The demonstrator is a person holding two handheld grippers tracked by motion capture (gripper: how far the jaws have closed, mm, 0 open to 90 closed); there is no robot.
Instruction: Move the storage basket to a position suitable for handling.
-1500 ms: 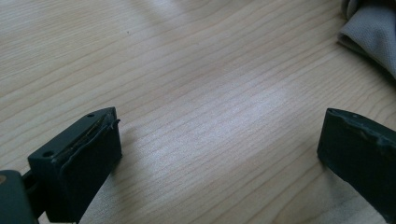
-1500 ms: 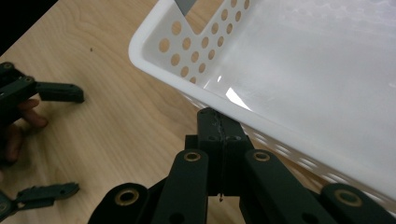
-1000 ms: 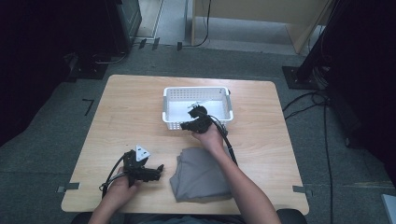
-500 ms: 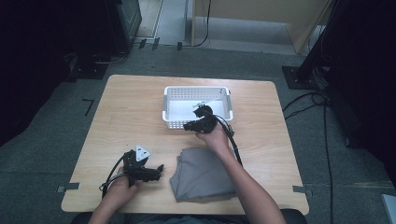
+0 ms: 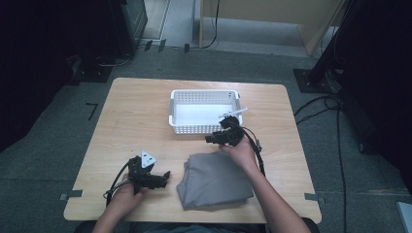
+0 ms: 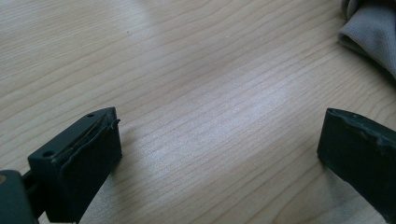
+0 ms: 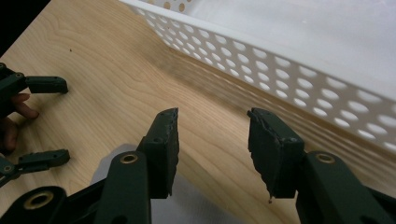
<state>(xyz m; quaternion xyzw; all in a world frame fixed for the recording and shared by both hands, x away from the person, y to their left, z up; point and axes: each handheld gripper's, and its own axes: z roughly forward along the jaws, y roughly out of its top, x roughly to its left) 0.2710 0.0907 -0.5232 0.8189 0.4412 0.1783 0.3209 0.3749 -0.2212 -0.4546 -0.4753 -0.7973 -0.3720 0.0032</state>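
The folded grey cloth (image 5: 214,180) lay flat on the near middle of the worktop (image 5: 141,114), just near of the white basket (image 5: 204,110) that stood at the far middle. The right gripper (image 5: 212,139) hung between cloth and basket, just beyond the cloth's far edge, with its fingers (image 7: 163,149) parted and nothing between them; they had just been opening, and only bare wood and the basket's holed wall showed past them. The left gripper (image 5: 165,175) rested on the worktop just left of the cloth, its fingers (image 6: 88,163) spread wide and empty, a corner of the cloth (image 6: 373,32) in sight at the far right of its own camera.

The work in hand seemed to be moving the cloth into the basket. To do that well, both grippers would likely need to take the cloth at opposite edges, pinching through every folded layer so the stack stays together. Lifting it level and high enough to clear the basket's rim (image 5: 205,92) would keep it from catching. A one-sided grab risked the folds falling open.
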